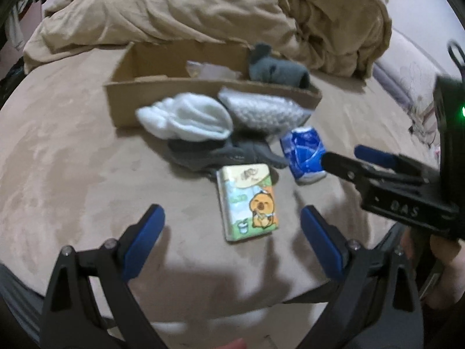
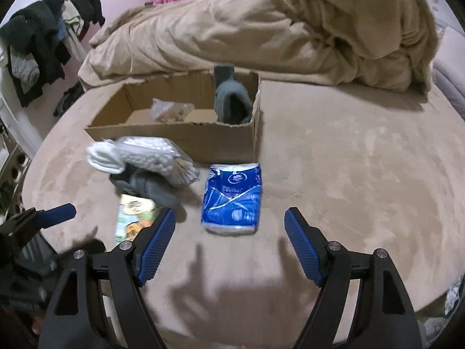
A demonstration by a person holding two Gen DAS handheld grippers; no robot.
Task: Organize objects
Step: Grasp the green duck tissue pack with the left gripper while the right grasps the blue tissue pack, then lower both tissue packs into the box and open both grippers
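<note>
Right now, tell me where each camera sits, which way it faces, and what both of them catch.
Left wrist: sits on the left claw, low over the bed, facing the box; its open blue fingers flank the cartoon pack; the right claw enters from the right.
Right wrist: sits on the right claw, facing the same box; open fingers frame the blue pack; a left claw finger shows at left.
Shared: box, both packs, grey sock in the box, tan blanket.

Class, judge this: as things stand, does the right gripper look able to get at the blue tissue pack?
Probably yes. The right gripper is open, and the blue tissue pack lies flat on the bed just ahead between its fingers, with nothing lying over it.
</note>
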